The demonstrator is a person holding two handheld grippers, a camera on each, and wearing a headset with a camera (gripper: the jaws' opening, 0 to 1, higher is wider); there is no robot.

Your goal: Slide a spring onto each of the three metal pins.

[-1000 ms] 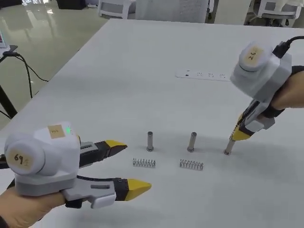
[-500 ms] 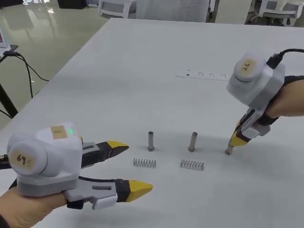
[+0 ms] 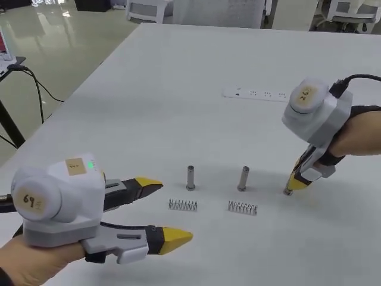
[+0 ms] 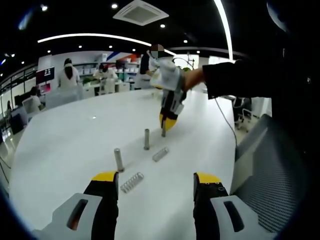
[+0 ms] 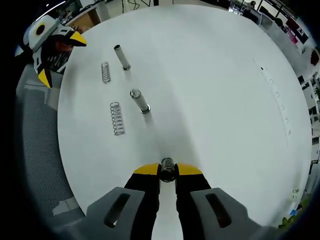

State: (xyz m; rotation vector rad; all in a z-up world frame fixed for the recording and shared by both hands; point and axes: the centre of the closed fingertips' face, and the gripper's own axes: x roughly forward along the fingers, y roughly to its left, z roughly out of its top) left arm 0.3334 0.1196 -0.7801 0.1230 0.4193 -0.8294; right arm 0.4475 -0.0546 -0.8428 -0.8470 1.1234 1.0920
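Right tongs (image 3: 296, 182) are clamped on a spring (image 5: 167, 169) at the rightmost pin (image 3: 287, 191). Left tongs (image 3: 172, 210) gape wide, empty, by the tabletop's (image 3: 178, 89) near edge. Left pin (image 3: 190, 177) and middle pin (image 3: 243, 178) stand bare, with a loose spring (image 3: 182, 205) and a second loose spring (image 3: 242, 207) lying just beside them

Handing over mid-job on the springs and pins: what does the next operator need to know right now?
The left tongs are open and empty, hovering low near the left spring.
The right tongs are shut on the third spring, held at the right pin; I cannot tell whether it is fully seated.
The left pin and middle pin stand bare on the table, with the left spring and middle spring lying in front of them.
Done: nothing confirmed.
Left: finish the right pin, then fit the two loose springs.
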